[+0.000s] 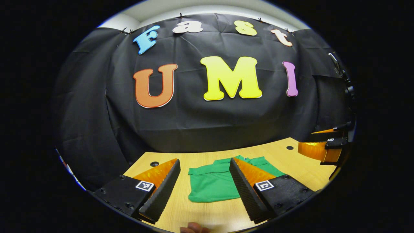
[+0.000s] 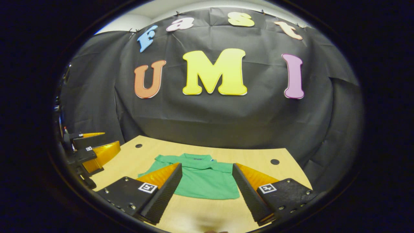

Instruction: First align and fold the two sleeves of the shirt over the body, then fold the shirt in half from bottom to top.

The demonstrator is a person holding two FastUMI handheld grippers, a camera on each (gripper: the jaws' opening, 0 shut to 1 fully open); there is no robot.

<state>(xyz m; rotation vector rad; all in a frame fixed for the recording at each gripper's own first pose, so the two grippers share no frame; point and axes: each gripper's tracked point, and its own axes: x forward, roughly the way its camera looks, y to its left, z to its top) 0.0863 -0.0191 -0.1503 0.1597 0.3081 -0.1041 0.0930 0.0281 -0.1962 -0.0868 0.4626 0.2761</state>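
Shirt [image 2: 200,181] first: the green garment lies flat on the wooden counter [image 2: 258,155], near the middle, collar toward the booth wall. It looks compact, a short block with a straight near edge, and no sleeve sticks out clearly to either side. In the left gripper view the shirt [image 1: 210,183] shows a fold line across its upper part, with layers of cloth bunched near the collar end. From this I judge that the sleeves are already laid over the body, and the bottom-to-top fold may be done as well, though the pictures do not settle how many layers there are.

Both tools hang above the near edge of the counter, apart from the cloth. The left hand-held gripper [image 1: 205,181] has its fingers spread wide with nothing between them; the right hand-held gripper [image 2: 207,186] is likewise released and empty. Each also appears at the side of the other's view, well off the shirt.

If the final fold remains, the next move calls for both tools to come down on the two near corners of the hem, pinch every layer there, and carry the hem evenly up toward the collar. If it is done, only a check that the edges line up is left.
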